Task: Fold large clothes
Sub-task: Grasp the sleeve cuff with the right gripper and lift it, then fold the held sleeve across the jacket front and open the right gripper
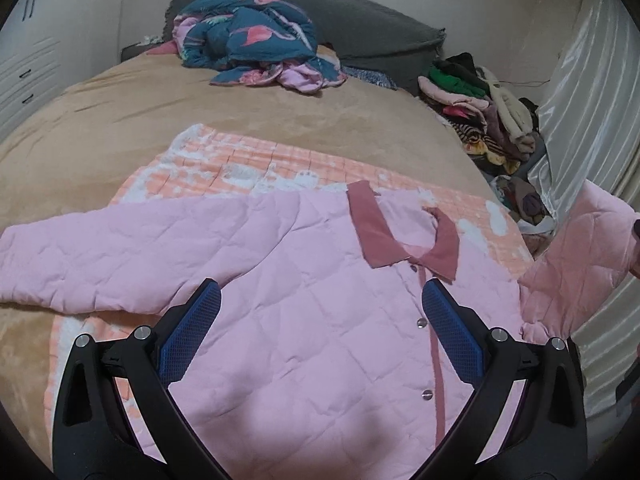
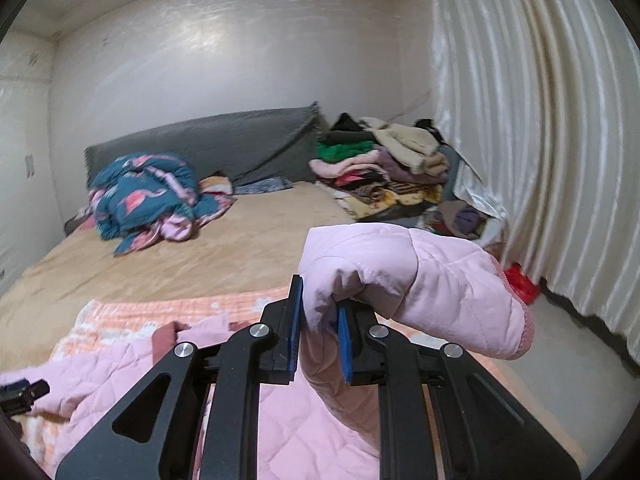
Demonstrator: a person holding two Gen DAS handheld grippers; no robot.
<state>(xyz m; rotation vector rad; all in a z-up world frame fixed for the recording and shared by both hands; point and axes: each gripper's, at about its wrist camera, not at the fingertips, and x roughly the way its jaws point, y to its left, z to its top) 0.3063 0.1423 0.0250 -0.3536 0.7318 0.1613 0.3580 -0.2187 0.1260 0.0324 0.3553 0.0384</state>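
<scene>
Wardrobe: white doors (image 1: pixel 44 40) with dark handles stand at the far left of the left wrist view.
Bed: a tan blanket (image 1: pixel 120 120) covers it, with a grey headboard cushion (image 1: pixel 360 20) at the far end.
Flamingo quilt: a crumpled teal and pink bundle (image 1: pixel 252 36) lies near the headboard.
Checked blanket: an orange-and-white cover (image 1: pixel 256 160) is spread on the near part of the bed, under the jacket.
Pink quilted jacket: it lies (image 1: pixel 304 320) front-up on the checked blanket, snaps fastened, dusty-rose collar (image 1: pixel 400 236) pointing toward the headboard, one sleeve (image 1: pixel 80 264) stretched flat to the left.
Left hand-held gripper: it hangs (image 1: pixel 320 304) above the jacket's chest, jaws spread wide, blue pads clear of the fabric, nothing held.
Right hand-held gripper: its jaws (image 2: pixel 320 308) are pinched nearly closed on the jacket's other sleeve (image 2: pixel 420 280), raised off the bed, the cuff drooping to the right.
Clothes pile: folded and loose garments (image 2: pixel 380 164) are stacked at the bed's far right corner.
Curtain: pale, glossy folds (image 2: pixel 540 120) hang along the right side.
</scene>
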